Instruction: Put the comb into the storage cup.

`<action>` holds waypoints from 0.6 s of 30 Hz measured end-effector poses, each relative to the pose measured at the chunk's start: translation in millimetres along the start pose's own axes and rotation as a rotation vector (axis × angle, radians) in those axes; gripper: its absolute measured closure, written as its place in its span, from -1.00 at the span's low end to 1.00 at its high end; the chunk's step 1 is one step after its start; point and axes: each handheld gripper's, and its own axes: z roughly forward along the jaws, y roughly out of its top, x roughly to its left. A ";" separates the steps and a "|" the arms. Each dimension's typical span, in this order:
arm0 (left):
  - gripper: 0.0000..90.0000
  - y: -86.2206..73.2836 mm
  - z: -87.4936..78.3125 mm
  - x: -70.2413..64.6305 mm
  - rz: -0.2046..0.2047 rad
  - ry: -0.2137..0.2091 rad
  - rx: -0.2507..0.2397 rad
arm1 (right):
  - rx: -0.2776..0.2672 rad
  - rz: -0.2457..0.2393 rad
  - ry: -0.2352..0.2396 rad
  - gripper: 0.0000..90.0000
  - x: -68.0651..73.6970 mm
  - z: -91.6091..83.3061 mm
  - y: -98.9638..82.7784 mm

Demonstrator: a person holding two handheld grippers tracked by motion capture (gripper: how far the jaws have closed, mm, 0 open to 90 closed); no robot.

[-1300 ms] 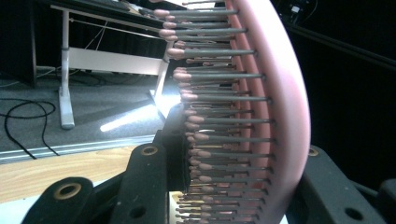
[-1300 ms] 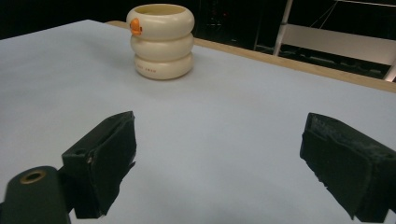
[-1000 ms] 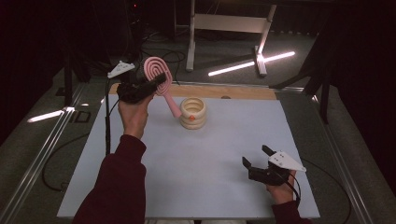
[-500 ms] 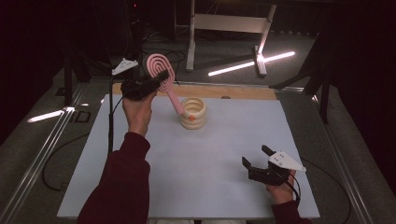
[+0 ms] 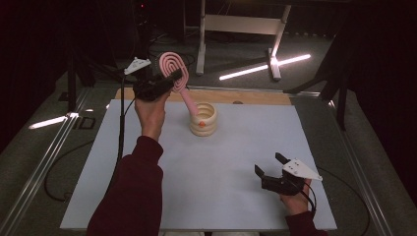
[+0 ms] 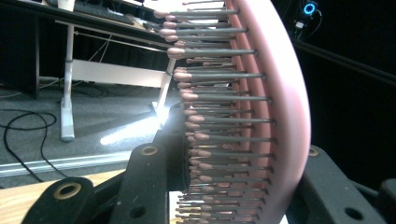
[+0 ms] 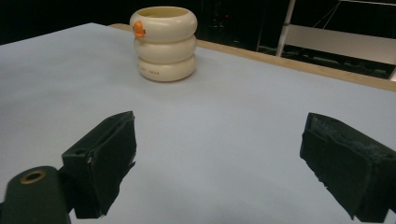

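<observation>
Right gripper (image 5: 269,167): lower right of the high view, jaws spread, nothing between them, resting on the mat (image 5: 236,157); bare mat all round it, front edge near.
Holder (image 5: 203,119): centre, clear of every mat edge.
Left gripper (image 5: 169,78): upper left, pinching the brush (image 5: 177,73). Brush long axis slants, head up-left, handle down-right into the holder.

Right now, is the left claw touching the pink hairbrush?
Touching. In the left gripper view, the left claw is clamped on both sides of the hairbrush head.
</observation>
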 end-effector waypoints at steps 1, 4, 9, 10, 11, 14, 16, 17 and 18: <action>0.43 0.7 0.9 -0.1 0.000 0.000 0.000 | 0.000 0.000 0.000 -0.76 0.0 -0.1 0.1; 0.43 2.3 2.6 -0.5 0.006 0.009 0.002 | -0.002 0.001 0.000 -0.76 0.2 0.0 0.1; 0.43 8.3 5.9 -2.6 0.011 0.013 -0.009 | -0.001 0.000 0.005 -0.76 1.9 1.0 0.1; 0.43 8.8 6.3 -3.0 0.012 0.014 -0.014 | -0.003 0.000 0.006 -0.76 1.7 1.1 0.0; 0.43 9.3 6.6 -2.8 0.009 0.013 -0.017 | -0.003 0.001 0.006 -0.76 1.7 1.0 0.0; 0.43 9.6 8.0 -0.9 -0.003 0.020 -0.022 | -0.003 0.001 0.007 -0.76 1.9 0.9 -0.1; 0.43 9.6 8.0 -0.9 -0.003 0.020 -0.022 | -0.002 0.002 0.007 -0.76 2.3 0.9 0.0; 0.43 9.0 9.0 0.8 -0.010 0.024 -0.021 | -0.002 0.002 0.007 -0.76 2.3 0.9 0.0; 0.43 8.6 9.6 1.4 -0.009 0.026 -0.019 | -0.003 0.001 0.008 -0.76 2.6 1.1 0.0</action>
